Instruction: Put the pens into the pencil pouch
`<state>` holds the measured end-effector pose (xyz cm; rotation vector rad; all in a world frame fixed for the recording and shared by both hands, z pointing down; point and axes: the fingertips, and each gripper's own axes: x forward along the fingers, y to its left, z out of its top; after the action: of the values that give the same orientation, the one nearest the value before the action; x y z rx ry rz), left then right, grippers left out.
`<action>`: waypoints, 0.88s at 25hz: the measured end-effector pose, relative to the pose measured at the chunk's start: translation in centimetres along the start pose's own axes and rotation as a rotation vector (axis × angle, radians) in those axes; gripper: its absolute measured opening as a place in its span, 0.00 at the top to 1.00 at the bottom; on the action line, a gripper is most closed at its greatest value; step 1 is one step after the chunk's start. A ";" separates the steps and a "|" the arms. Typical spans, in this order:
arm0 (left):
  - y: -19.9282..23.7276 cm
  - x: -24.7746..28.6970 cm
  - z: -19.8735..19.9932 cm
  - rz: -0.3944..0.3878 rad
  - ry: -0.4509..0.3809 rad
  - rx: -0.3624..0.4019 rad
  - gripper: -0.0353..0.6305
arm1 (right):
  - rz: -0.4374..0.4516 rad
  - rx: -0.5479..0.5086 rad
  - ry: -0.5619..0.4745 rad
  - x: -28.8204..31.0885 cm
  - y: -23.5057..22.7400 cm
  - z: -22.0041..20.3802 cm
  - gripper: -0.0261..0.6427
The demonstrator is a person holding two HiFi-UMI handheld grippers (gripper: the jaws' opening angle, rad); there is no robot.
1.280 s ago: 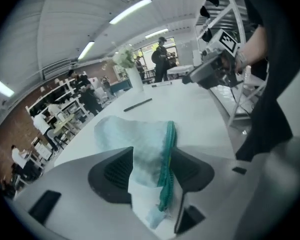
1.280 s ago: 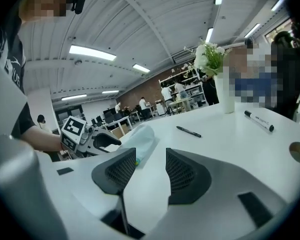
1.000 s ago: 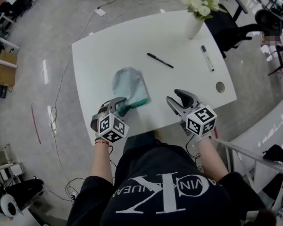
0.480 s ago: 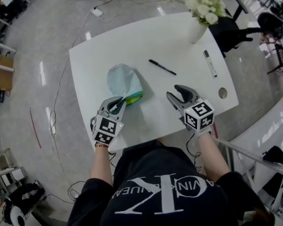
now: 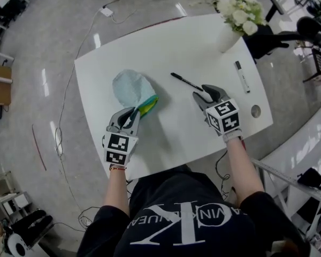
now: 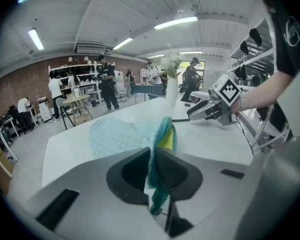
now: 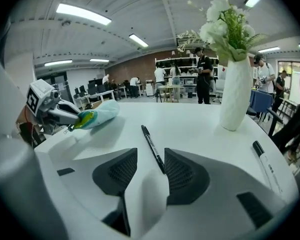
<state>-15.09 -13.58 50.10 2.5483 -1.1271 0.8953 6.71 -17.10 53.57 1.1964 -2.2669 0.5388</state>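
The pale teal pencil pouch (image 5: 129, 89) lies left of centre on the white table (image 5: 176, 130). My left gripper (image 5: 132, 114) is shut on its green and yellow open end (image 6: 165, 136) and holds that end up off the table. A thin black pen (image 5: 185, 81) lies mid-table. My right gripper (image 5: 206, 95) is at the pen's near end. In the right gripper view the pen (image 7: 151, 143) runs between the closing jaws, with a gap to each pad (image 7: 121, 171). A second pen, white with a black cap (image 5: 242, 76), lies further right.
A white vase of flowers (image 5: 228, 32) stands at the table's far right corner, beyond the white pen. A round cable hole (image 5: 255, 111) sits near the right edge. The table's front edge is just behind both grippers. People and shelves are far off in the room.
My left gripper went from open beside the pouch's mouth to shut on it, and has lifted that end. My right gripper moved from the front edge out to the black pen.
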 end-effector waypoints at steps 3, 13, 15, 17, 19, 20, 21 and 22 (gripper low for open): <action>0.4 0.4 0.1 0.001 -0.009 -0.025 0.89 | 0.009 -0.030 0.072 1.6 -0.5 -0.5 0.71; 0.1 1.1 -0.1 -0.004 0.004 -0.040 0.89 | 0.024 -0.116 0.167 2.4 -0.6 -1.3 0.89; 0.0 1.1 -0.2 0.000 0.009 -0.044 0.89 | 0.034 -0.108 0.158 2.2 -0.4 -1.3 0.89; 0.1 1.0 -0.2 0.006 0.014 -0.053 0.89 | 0.042 -0.092 0.132 1.7 0.0 -0.8 0.89; 0.2 1.1 -0.3 0.015 0.020 -0.063 0.89 | 0.060 -0.076 0.095 1.1 0.7 0.1 0.89; 0.2 1.1 -0.4 0.021 0.024 -0.065 0.89 | 0.072 -0.069 0.076 0.8 1.2 0.5 0.89; 0.2 1.2 -0.4 0.026 0.028 -0.067 0.89 | 0.086 -0.064 0.060 0.3 1.7 0.9 0.89; 0.2 1.2 -0.4 0.031 0.032 -0.069 0.89 | 0.100 -0.061 0.045 -0.2 2.3 1.2 0.89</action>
<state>-14.78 -14.24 51.13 2.4589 -1.1705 0.8853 4.54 -16.45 52.27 1.0358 -2.2976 0.5250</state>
